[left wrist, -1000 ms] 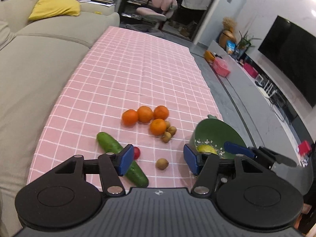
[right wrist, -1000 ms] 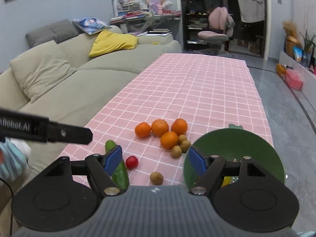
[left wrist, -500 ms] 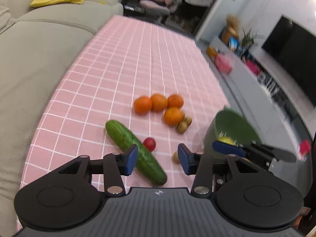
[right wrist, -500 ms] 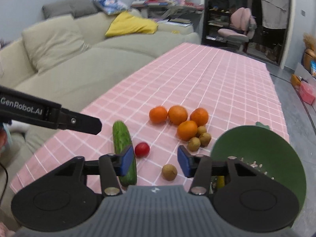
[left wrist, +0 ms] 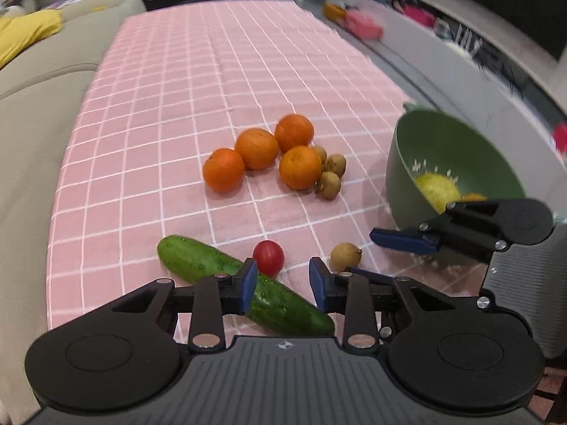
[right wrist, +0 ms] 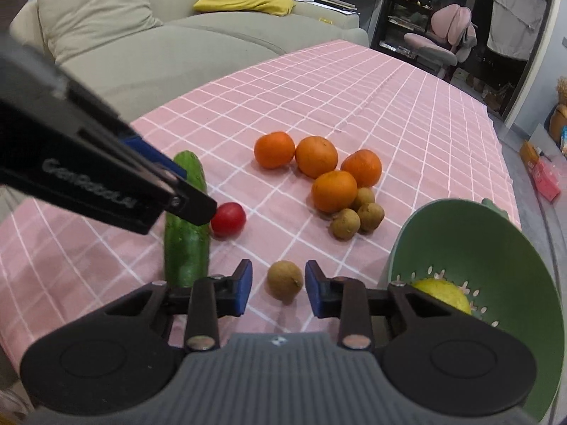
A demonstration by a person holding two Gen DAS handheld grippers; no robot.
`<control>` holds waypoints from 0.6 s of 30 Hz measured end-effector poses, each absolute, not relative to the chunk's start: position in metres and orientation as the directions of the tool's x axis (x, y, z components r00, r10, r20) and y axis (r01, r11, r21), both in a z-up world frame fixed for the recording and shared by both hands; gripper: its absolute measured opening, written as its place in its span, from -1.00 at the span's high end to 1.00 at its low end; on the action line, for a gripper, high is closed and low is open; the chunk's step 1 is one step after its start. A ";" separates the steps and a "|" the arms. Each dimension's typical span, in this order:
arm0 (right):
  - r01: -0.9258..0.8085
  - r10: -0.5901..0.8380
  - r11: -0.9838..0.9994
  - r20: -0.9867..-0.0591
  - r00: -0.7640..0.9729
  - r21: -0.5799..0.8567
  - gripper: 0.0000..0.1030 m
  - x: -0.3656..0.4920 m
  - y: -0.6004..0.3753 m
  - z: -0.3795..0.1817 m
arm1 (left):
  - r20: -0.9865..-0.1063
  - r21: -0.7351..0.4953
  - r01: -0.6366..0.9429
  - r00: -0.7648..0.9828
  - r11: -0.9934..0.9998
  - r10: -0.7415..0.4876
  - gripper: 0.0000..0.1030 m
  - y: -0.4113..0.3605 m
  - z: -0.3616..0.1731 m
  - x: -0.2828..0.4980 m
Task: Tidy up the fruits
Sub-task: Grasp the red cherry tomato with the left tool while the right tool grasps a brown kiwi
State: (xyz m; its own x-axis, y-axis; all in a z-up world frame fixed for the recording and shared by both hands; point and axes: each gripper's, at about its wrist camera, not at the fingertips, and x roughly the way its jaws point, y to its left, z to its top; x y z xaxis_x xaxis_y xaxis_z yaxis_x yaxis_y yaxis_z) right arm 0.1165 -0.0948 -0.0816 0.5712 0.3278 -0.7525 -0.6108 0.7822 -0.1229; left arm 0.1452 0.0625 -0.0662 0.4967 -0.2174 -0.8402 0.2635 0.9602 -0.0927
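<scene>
Both grippers tilted down, closing: left over cucumber, right round longan.

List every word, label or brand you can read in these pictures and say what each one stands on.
"GenRobot.AI": white lettering on the black side of the left gripper, seen in the right wrist view.
Books and packets on the far shelves and along the wall: print too small or blurred to read.
Nothing else carries readable text.
</scene>
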 end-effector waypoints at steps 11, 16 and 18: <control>-0.683 0.292 0.680 -0.757 0.585 -0.265 0.51 0.115 -0.076 -0.095 | -0.893 0.077 0.405 0.434 0.911 -0.117 0.27 0.034 -0.089 0.170; -0.684 0.271 0.679 -0.774 0.573 -0.268 0.66 0.121 -0.077 -0.099 | -0.902 0.117 0.426 0.423 0.897 -0.083 0.27 0.028 -0.096 0.177; -0.688 0.272 0.670 -0.770 0.577 -0.278 0.65 0.120 -0.077 -0.101 | -0.906 0.119 0.427 0.415 0.896 -0.078 0.27 0.028 -0.099 0.179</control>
State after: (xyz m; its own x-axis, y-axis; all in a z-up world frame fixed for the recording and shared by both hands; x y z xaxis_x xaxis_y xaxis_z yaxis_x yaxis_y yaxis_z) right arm 0.1201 -0.0769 -0.1009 0.5766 0.2723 -0.7703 -0.6879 0.6705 -0.2780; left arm 0.1793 0.0276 -0.0995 0.4154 -0.0778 -0.9063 0.4274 0.8962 0.1189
